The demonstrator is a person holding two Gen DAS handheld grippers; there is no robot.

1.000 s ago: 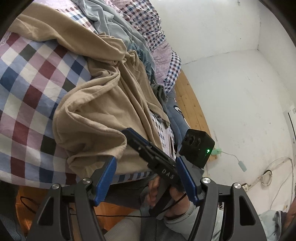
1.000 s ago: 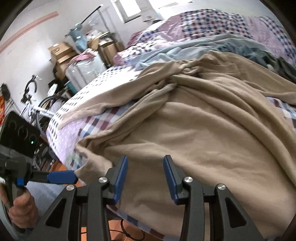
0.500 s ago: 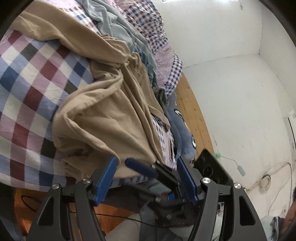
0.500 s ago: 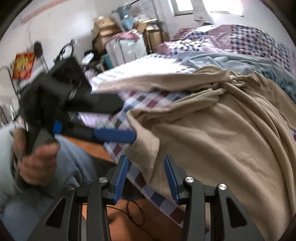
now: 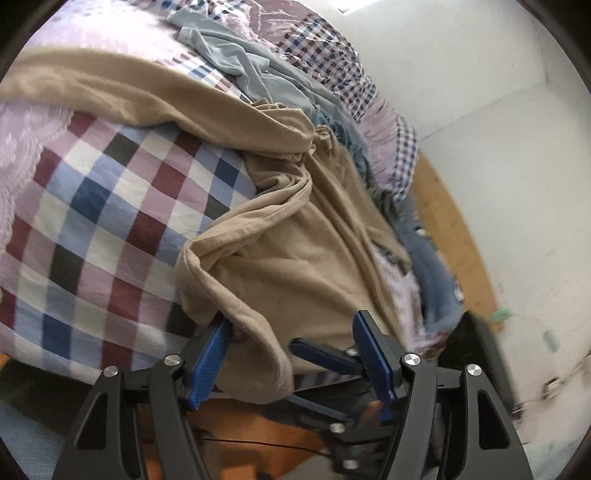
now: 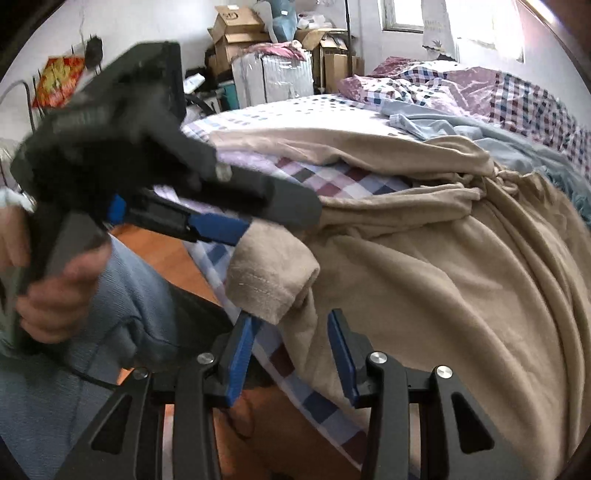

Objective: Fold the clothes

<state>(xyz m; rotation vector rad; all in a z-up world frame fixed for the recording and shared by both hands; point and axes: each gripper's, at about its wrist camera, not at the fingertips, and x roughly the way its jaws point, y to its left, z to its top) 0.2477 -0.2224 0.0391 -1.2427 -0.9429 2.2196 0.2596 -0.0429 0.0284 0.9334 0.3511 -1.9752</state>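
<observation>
Garment: a tan garment lies rumpled across the near side of the bed, its hem hanging over the bed's edge toward the floor.
Hem corner: a rolled corner of the tan cloth droops just in front of both grippers.
Left gripper: jaws stand wide; the hanging hem fold lies between the blue pads, but the pads do not seem to press on it, though the left pad is partly hidden by the cloth.
Right gripper: jaws stand at a middling width, with the lower edge of the cloth hanging between them, and no pad is seen pinching it.
Left hand: wrapped around the black handle of the left gripper, blurred at the left of the right wrist view.
Bed: covered by a checked sheet in blue, maroon and white.
Other clothes: a pale blue garment lies heaped farther up the bed, beyond the tan one.
Floor: orange wood shows below the bed's edge.
Background: cardboard boxes are stacked against the far wall.
</observation>
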